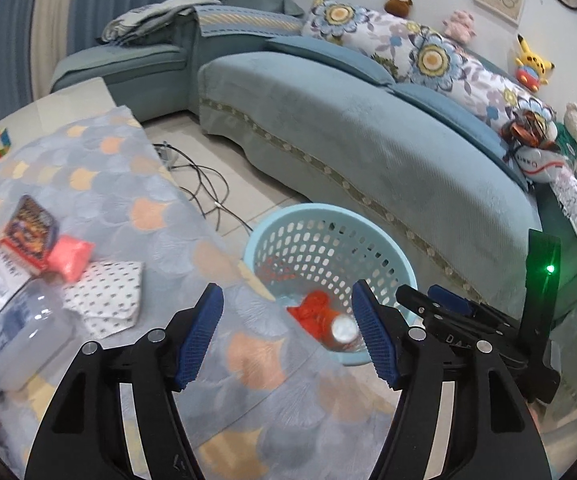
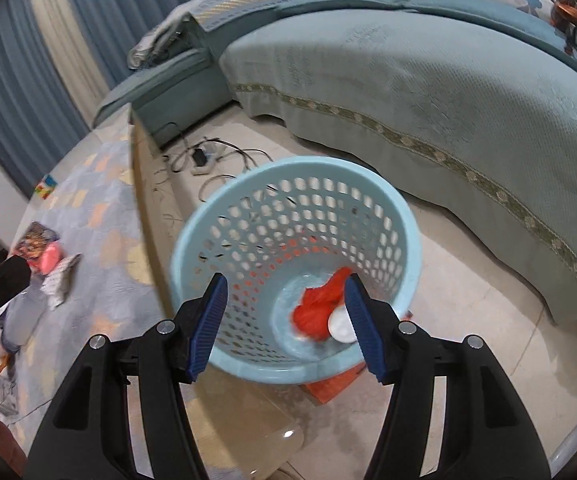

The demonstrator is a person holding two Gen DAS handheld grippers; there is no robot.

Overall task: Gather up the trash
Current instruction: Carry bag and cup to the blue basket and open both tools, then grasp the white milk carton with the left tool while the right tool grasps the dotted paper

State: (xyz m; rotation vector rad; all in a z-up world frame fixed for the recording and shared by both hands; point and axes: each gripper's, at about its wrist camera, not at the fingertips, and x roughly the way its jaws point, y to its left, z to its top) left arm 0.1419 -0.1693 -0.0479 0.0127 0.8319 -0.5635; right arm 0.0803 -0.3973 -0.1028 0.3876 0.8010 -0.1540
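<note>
The right gripper [image 2: 284, 324] is wide open and empty above the basket [image 2: 406, 240], which stands on the floor beside the worktop [image 1: 136, 184]. A red bag [image 2: 316, 312] and a white-capped bottle [image 2: 342, 330] lie at the basket's bottom. The left gripper [image 1: 286, 336] is wide open and empty over the worktop's edge nearest the basket. On the worktop lie a jar [image 1: 24, 340], a pink packet [image 1: 70, 256] and a dotted packet [image 1: 108, 296].

Basket [image 2: 402, 236] on tiled floor [image 2: 468, 320], beside cables [image 2: 224, 156].
</note>
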